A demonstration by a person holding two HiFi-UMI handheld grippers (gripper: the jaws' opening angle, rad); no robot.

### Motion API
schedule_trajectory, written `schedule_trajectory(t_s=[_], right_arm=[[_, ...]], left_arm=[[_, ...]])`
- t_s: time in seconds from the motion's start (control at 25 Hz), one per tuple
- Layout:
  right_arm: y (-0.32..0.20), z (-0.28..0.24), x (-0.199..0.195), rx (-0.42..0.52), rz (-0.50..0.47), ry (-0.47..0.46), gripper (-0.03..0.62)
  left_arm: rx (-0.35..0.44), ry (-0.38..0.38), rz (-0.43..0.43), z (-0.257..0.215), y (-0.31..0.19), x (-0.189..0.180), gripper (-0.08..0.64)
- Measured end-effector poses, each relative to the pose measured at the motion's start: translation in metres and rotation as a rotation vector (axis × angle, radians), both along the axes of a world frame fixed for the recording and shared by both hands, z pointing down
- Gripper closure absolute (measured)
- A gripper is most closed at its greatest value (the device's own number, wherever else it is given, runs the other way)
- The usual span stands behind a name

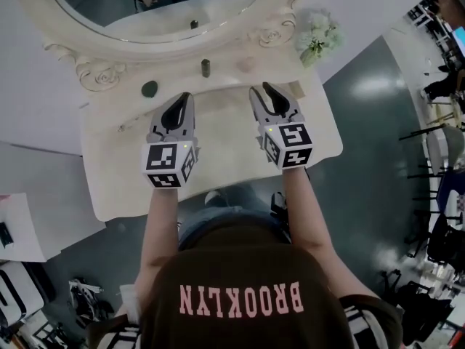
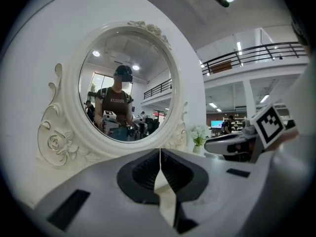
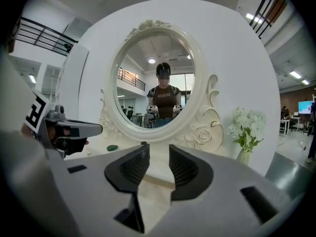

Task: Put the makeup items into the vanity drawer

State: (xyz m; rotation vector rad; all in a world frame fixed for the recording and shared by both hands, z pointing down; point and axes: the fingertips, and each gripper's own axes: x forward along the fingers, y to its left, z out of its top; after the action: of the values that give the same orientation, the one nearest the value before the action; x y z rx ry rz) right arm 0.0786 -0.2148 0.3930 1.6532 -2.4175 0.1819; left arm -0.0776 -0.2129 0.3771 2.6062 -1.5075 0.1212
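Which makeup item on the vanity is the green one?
The flat oval piece farthest left on the vanity top. The dark cylinder and the pale pink round one sit further right, below the mirror.

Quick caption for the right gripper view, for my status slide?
Right gripper, jaws apart and empty, faces the oval vanity mirror, left gripper alongside, white flowers to the right.

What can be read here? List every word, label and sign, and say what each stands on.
"BROOKLYN": pink print on the person's dark T-shirt, upside down in the head view.
Same print in the mirror: too small to read.
Marker cubes: patterns only, no words.
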Motion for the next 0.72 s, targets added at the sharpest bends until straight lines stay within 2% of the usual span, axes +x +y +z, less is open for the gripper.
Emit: schedule_trajectory(t_s=[0.24,0.72], right_arm=[[-0.060,0.034,0.016,-0.074,-0.029,0.028,0.483],[-0.116,0.094,0.012,-0.251,-0.075,0.121,0.478]], left_arm=[[-0.026,-0.011,-0.058,0.017,-0.039,0.011,0.552],[-0.081,-0.019,-0.161,0.034,-0.081,-0.003,0.552]])
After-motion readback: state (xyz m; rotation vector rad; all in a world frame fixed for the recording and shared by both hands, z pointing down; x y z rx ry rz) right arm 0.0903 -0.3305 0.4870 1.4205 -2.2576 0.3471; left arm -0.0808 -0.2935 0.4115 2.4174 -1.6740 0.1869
